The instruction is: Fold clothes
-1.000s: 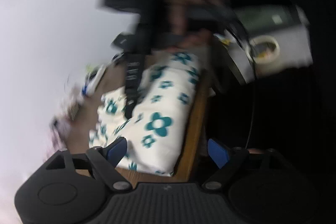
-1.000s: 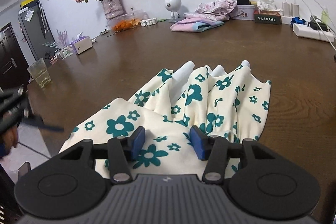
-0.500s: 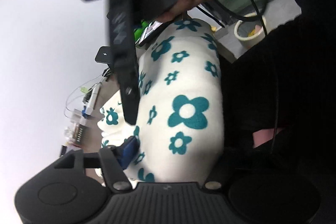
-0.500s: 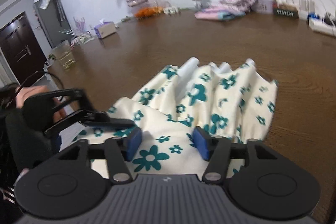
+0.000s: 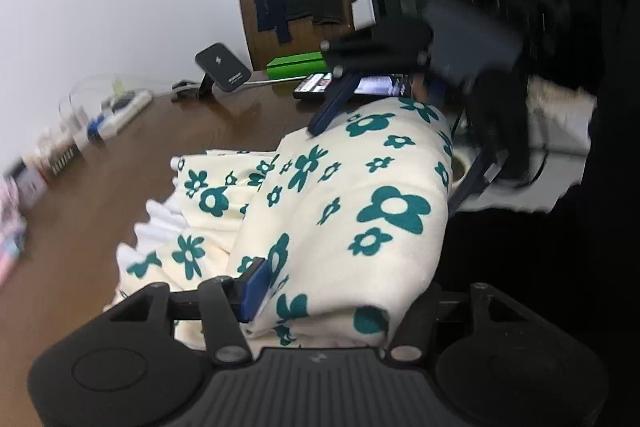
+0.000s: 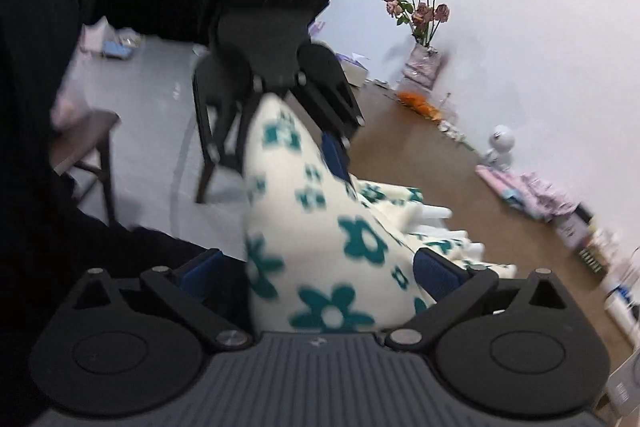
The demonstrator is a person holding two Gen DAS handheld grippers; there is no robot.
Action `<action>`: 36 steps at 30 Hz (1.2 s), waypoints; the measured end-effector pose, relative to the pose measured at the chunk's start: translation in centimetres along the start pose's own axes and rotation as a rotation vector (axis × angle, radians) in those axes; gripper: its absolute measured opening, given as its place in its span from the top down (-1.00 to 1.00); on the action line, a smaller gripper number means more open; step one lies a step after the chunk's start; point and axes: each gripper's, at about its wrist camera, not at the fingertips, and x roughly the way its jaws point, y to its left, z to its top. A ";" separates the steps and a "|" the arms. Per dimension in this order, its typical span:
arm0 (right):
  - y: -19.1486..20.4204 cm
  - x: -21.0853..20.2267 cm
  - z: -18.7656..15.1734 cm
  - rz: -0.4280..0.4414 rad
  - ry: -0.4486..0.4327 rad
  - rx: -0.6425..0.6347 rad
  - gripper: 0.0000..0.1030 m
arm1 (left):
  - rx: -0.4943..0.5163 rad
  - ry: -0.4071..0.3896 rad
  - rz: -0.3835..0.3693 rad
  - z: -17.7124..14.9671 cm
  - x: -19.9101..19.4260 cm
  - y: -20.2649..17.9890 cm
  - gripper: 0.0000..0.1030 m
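One flowered garment, two claws (left claw, right claw), one tabletop, two phones, one green box, one vase of roses, one white figurine.

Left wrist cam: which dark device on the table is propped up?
The black pad with the lightning mark, standing tilted on its support. The lit phone beside the green box lies flat.

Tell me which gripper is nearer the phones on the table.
Right. The right gripper, jaws just opened around the floral garment, hangs just over the phones; the left gripper, jaws just closing on the garment's other end, is farther back.
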 end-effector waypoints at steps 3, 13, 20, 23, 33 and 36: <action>0.2 1.6 -0.5 -0.010 0.037 0.011 -0.55 | -0.092 -0.010 -0.036 -0.4 -1.5 -0.5 -0.03; -7.2 -0.9 -0.9 0.371 -0.089 0.606 -0.08 | -0.438 -0.063 -0.310 0.3 -4.8 3.7 0.04; -13.9 0.6 -3.9 0.207 -0.256 1.162 -0.83 | -0.900 -0.125 -0.131 -2.4 -3.8 10.4 -0.30; -13.9 -0.2 -4.4 0.031 -0.271 1.217 -0.92 | -1.038 -0.093 0.002 -4.0 -3.9 11.1 -0.44; -12.6 2.6 -6.5 -0.095 -0.139 1.482 -0.99 | -1.364 -0.044 0.083 -6.6 -5.1 12.6 -0.76; -12.8 4.5 -5.8 -0.103 -0.145 1.453 -0.99 | -1.371 -0.053 0.058 -6.3 -4.1 12.7 -0.78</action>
